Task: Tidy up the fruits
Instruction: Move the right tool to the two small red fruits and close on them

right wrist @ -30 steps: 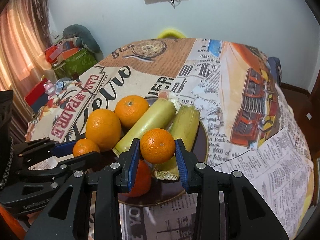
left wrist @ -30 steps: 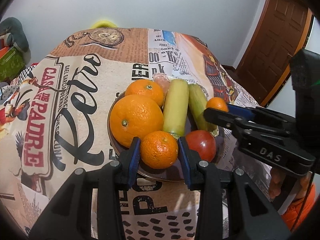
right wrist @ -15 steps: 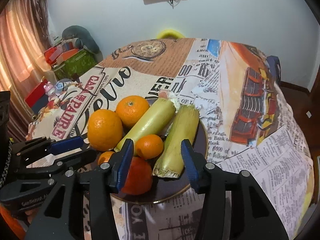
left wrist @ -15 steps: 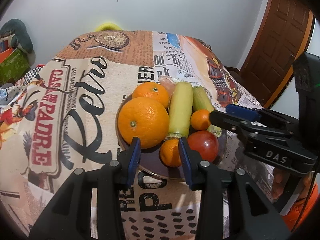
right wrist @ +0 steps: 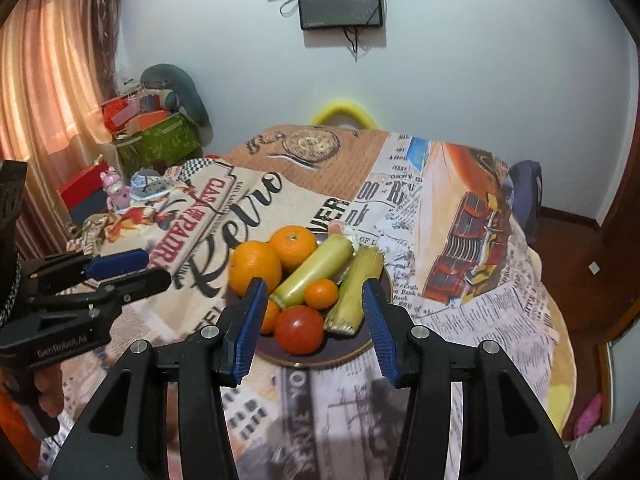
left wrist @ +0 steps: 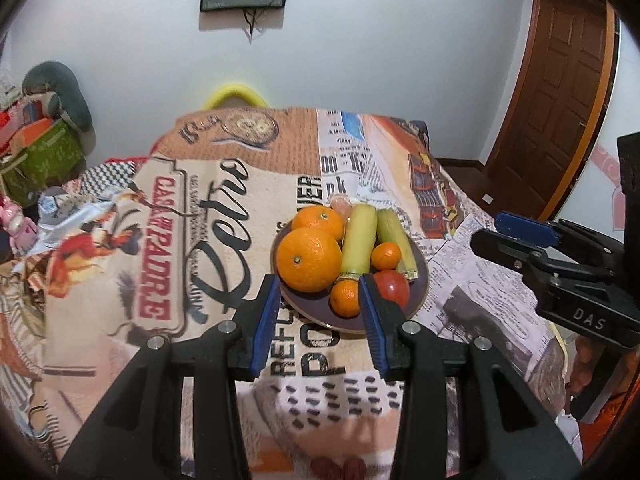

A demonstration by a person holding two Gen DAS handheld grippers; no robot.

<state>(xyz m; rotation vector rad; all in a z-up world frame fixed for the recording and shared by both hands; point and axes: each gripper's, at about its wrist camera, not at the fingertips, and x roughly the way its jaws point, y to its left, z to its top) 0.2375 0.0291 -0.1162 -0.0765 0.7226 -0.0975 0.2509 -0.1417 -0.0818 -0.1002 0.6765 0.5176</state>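
Note:
A dark plate on the table holds two large oranges, two small mandarins, a red tomato and two yellow-green corn cobs. My left gripper is open and empty, drawn back in front of the plate. My right gripper is open and empty, also in front of the plate. Each gripper shows in the other's view.
A printed newspaper-style cloth covers the table. A yellow chair back stands behind the far edge. Boxes and toys lie at the left by a curtain. A brown door is at the right.
Both grippers opened and let their mandarins go onto the plate. Both then pulled back and up from the plate, which now looks smaller.

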